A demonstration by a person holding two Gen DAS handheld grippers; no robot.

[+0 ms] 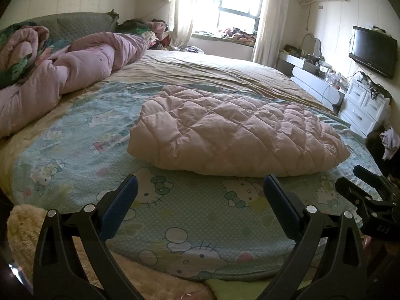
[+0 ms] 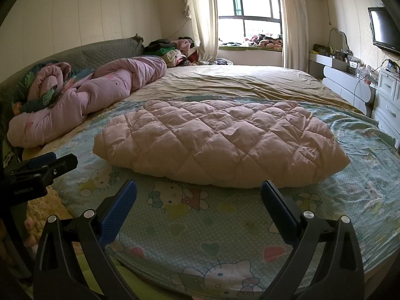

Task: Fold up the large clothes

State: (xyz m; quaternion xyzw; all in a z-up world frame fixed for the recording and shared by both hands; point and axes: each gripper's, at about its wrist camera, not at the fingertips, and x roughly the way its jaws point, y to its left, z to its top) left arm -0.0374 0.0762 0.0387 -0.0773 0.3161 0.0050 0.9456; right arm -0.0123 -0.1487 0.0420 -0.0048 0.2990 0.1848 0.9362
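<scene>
A pale pink quilted garment [image 1: 235, 130] lies folded into a puffy bundle on the cartoon-cat bed sheet [image 1: 175, 215]; it also shows in the right wrist view [image 2: 220, 140]. My left gripper [image 1: 200, 185] is open and empty, hovering above the sheet just short of the bundle's near edge. My right gripper [image 2: 198, 190] is open and empty too, a little short of the same edge. The right gripper shows at the right edge of the left wrist view [image 1: 367, 187]; the left gripper shows at the left edge of the right wrist view [image 2: 47, 165].
A rolled pink duvet [image 2: 82, 105] lies along the grey headboard [image 2: 105, 50] on the left. Piled clothes [image 2: 172, 50] sit by the curtained window. A white dresser [image 2: 387, 105] and wall TV [image 1: 372, 50] stand on the right. A fluffy beige blanket [image 1: 25, 227] lies at the bed's near left edge.
</scene>
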